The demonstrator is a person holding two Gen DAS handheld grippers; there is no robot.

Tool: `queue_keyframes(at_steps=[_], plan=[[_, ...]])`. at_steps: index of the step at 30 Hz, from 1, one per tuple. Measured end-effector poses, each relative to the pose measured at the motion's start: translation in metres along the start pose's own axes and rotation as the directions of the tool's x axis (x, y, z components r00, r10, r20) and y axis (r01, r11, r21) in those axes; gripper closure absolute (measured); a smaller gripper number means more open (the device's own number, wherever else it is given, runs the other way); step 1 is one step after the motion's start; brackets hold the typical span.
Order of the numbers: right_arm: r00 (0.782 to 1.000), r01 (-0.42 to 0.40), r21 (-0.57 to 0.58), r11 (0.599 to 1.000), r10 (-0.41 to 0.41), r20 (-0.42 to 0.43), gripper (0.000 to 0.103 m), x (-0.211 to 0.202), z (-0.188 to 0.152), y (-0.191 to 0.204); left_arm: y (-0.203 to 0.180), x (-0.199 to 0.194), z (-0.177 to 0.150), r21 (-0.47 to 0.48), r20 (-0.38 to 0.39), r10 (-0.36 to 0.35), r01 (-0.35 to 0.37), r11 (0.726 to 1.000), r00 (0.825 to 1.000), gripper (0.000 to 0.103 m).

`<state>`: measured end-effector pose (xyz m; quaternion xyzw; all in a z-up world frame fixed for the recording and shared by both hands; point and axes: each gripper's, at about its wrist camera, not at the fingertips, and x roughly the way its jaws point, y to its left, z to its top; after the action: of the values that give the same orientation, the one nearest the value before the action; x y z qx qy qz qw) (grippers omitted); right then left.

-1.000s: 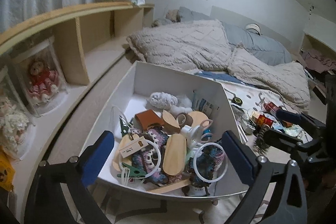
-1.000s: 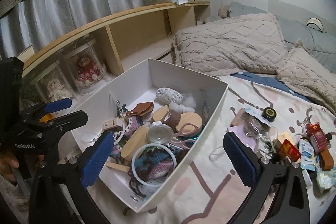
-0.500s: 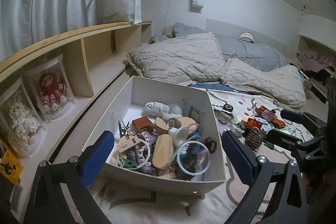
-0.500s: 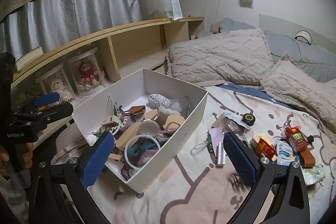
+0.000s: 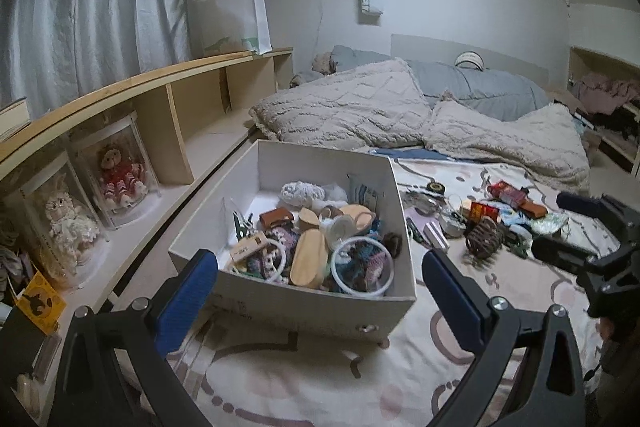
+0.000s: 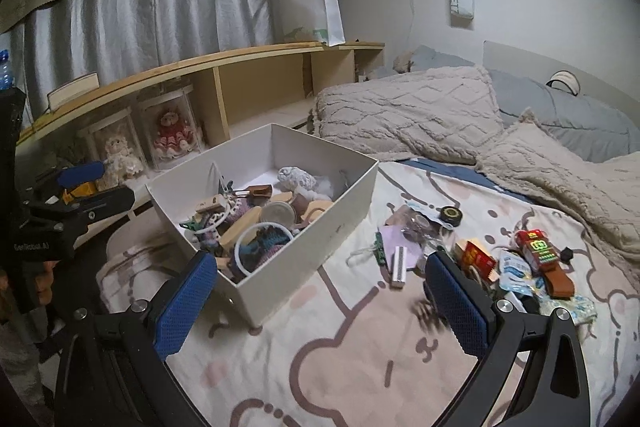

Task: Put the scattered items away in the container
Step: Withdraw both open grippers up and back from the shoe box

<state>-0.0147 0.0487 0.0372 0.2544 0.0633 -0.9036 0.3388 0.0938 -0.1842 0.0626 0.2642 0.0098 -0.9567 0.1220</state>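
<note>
Both grippers have pulled back and up from the white box (image 5: 304, 291) over the last second; the box now looks smaller and sits farther off in both wrist views. Left gripper (image 5: 316, 287) hovers in front of the box's near wall, jaws wide open, nothing held. Right gripper (image 6: 320, 291) hangs over the bedsheet (image 6: 340, 355) just right of the box, jaws also spread wide, empty.

The box is already heaped: white rings, wooden pieces, crochet bits, a yarn ball at its far end.

Still loose on the bed, right of the box: wicker ball (image 5: 483, 238), red packet (image 6: 478, 259), black tape roll (image 6: 451, 214), purple card (image 6: 394, 242), silver clip (image 6: 399, 264), brown strap (image 6: 558, 279) and wrappers around them. A blurred dark thing beside the right gripper's right jaw can't be identified.

Retreat reads as a reset between picks, not a finish. The pile right of the box still needs clearing, so the task is partway. Next pick is likely from that cluster; the right gripper is closer.
</note>
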Motion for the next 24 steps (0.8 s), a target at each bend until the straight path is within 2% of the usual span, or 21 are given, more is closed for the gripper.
queue_keyframes(at_steps=[15,24], plan=[[0.999,0.028,0.024,0.999,-0.027,-0.018,0.000,-0.014,-0.037,-0.010,-0.008,-0.014,-0.034,0.002,-0.022,0.034,-0.034,0.999,0.999,0.000],[0.999,0.036,0.056,0.998,-0.034,-0.037,0.000,-0.018,-0.054,-0.013,-0.010,-0.017,-0.047,-0.041,-0.035,0.014,-0.015,0.999,0.999,0.000]])
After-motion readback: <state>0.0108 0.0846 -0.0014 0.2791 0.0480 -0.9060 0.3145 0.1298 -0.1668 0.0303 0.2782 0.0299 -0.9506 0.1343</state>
